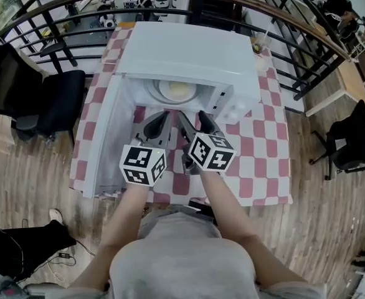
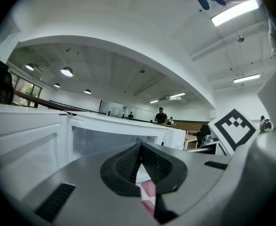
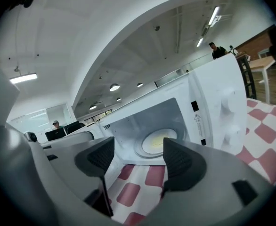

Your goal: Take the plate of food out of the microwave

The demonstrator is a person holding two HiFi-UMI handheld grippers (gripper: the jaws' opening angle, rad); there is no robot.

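Observation:
A white microwave stands on the checked table with its door swung open to the left. Inside, on the turntable, sits a white plate of yellow food, which the right gripper view also shows as the plate deep in the cavity. Both grippers hover in front of the opening, short of the plate. My left gripper is shut, its tips meeting with nothing between them. My right gripper is open wide and empty, and it points at the cavity.
The red-and-white checked cloth covers the table. A cup stands by the microwave's right rear corner. A black chair is at the left, and a curved railing runs behind. The control panel flanks the cavity's right side.

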